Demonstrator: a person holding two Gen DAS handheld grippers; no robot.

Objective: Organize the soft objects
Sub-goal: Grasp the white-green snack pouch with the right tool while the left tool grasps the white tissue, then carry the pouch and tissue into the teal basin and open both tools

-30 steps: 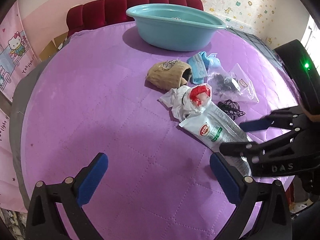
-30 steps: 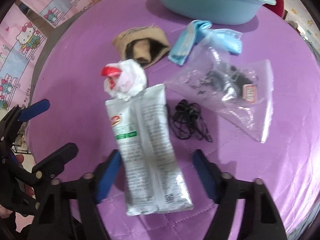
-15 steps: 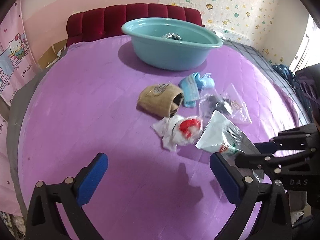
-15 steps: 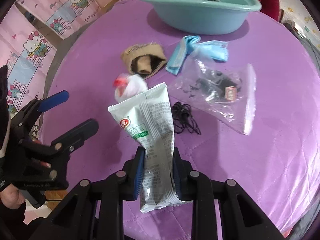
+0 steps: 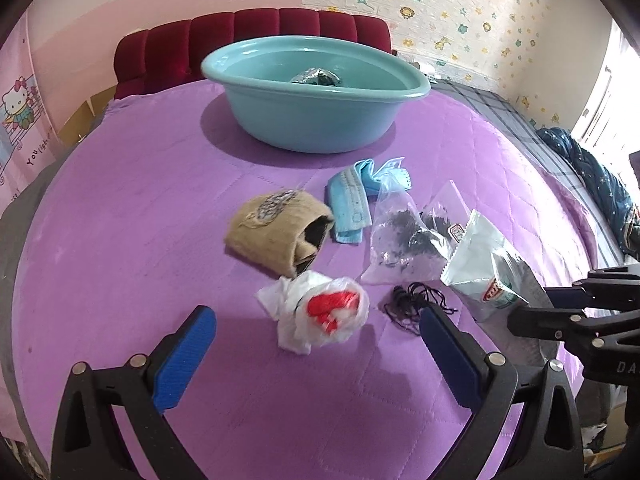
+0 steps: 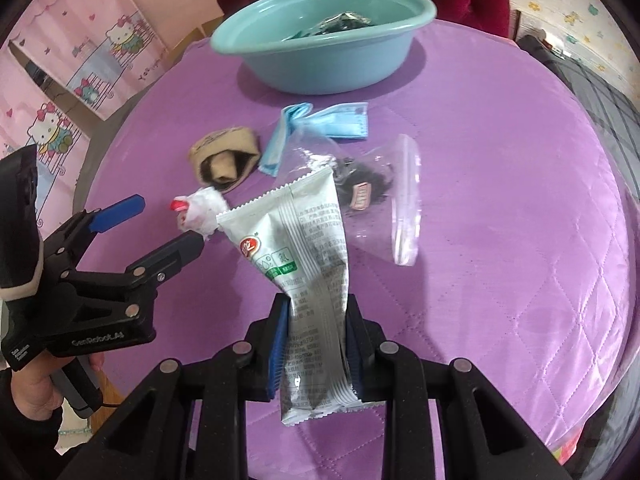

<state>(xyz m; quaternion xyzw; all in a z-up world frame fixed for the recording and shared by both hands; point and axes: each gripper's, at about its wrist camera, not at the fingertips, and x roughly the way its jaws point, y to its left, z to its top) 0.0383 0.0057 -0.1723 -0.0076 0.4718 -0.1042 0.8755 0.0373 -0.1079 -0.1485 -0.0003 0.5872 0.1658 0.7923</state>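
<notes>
My right gripper point(image 6: 316, 320) is shut on a white snack packet point(image 6: 304, 248) and holds it upright, clear of the purple cover; the packet point(image 5: 484, 264) also shows at the right of the left wrist view. My left gripper point(image 5: 316, 318) is open, above a crumpled white plastic bag with red inside point(image 5: 320, 312). Beyond lie a tan rolled sock point(image 5: 276, 232), blue face masks point(image 5: 352, 196), a clear zip bag with dark contents point(image 5: 400, 236) and a tangled black cord point(image 5: 416, 304). A teal basin point(image 5: 312, 120) stands at the back with a dark foil item point(image 5: 316, 76) inside.
Everything rests on a purple quilted cover point(image 5: 140, 208) that curves down at its left and right edges. A dark red padded headboard point(image 5: 248, 36) stands behind the basin. A dark blue garment point(image 5: 600, 184) lies far right. A hand point(image 6: 36, 384) holds the left gripper point(image 6: 166, 222).
The right gripper closed on the white packet and lifted it off the cover. The left gripper shifted so that the crumpled bag now lies between its fingers.
</notes>
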